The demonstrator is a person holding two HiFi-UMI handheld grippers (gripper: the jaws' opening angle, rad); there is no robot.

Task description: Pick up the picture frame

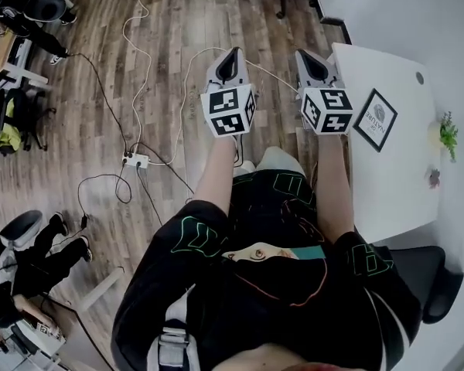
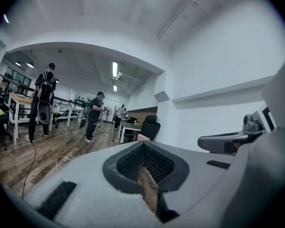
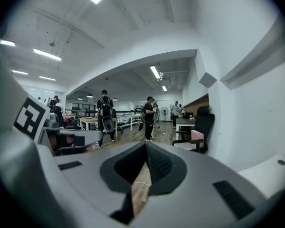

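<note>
A small black picture frame [image 1: 375, 120] with a white print lies flat on the white table [image 1: 387, 184] at the right. My right gripper [image 1: 312, 65] hovers just left of the table's edge, shut and empty, a short way from the frame. My left gripper [image 1: 227, 66] is held beside it over the wooden floor, also shut with nothing in it. In the left gripper view the jaws [image 2: 145, 167] meet tip to tip, and the right gripper view shows the same for its jaws [image 3: 145, 163]. The frame does not show in either gripper view.
A small potted plant [image 1: 447, 134] and a tiny dark object [image 1: 434, 178] stand at the table's right side. White cables and a power strip [image 1: 135, 160] lie on the floor. A black chair [image 1: 429, 280] sits near the table; people stand far down the room [image 3: 106, 115].
</note>
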